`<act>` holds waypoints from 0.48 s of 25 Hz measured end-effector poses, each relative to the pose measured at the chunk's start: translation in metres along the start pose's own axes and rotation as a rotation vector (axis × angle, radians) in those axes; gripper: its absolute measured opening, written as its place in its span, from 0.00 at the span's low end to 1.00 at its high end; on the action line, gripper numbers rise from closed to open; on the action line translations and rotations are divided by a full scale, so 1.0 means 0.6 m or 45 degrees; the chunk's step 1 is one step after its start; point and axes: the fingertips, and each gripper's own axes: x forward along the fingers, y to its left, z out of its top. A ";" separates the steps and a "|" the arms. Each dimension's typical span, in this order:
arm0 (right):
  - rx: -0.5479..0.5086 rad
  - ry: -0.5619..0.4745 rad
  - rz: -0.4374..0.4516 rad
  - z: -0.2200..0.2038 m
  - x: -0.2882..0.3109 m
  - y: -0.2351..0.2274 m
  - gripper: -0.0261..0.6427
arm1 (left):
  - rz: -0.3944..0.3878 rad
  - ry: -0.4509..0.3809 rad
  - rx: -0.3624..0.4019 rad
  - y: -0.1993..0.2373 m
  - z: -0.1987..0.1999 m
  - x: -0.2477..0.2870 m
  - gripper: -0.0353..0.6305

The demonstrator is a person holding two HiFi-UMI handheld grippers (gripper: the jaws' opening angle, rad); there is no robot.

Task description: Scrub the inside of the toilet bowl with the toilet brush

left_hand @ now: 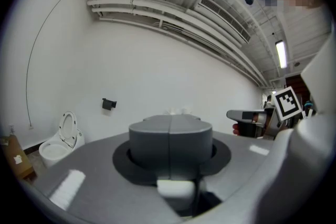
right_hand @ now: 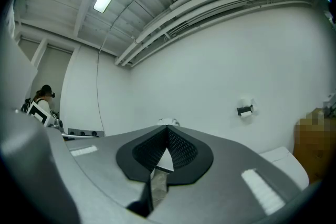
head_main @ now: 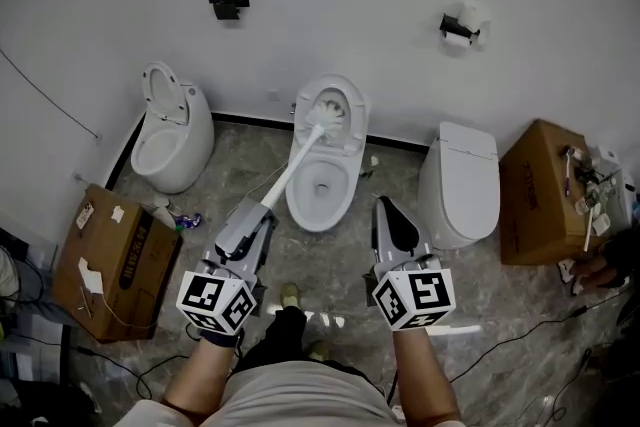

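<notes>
Currently the left gripper [head_main: 256, 215] is clamped tight on the lower end of the toilet brush [head_main: 298, 150]. In the left gripper view its jaws meet round the white handle, with a tuft of bristles just peeping over them. From there the handle slants toward the upper right of the head view, and the brush head [head_main: 325, 115] lies at the rear of the middle toilet bowl [head_main: 312, 213], in front of the raised seat [head_main: 350, 100]. Whether the bristles touch the porcelain I cannot tell.

The right gripper [head_main: 384, 207] hovers lower right of the bowl, its jaws pressed together with nothing between them.

This looks like the scrubbing step, at or near its start. The next move likely calls for tipping the head lower into the bowl and sweeping it round the inner wall, keeping the grip firm so the long handle does not twist.

A second toilet [head_main: 170, 140] stands at the left, and a closed one [head_main: 460, 180] at the right.
</notes>
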 end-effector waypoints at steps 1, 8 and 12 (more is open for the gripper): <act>-0.005 0.006 0.000 -0.004 0.012 0.000 0.06 | -0.002 0.004 -0.005 0.009 -0.004 0.011 0.28; -0.015 0.063 -0.032 -0.038 0.142 -0.032 0.06 | -0.020 0.072 -0.036 0.092 -0.040 0.121 0.28; -0.021 0.108 -0.054 -0.071 0.242 -0.045 0.06 | -0.047 0.121 -0.049 0.159 -0.071 0.197 0.28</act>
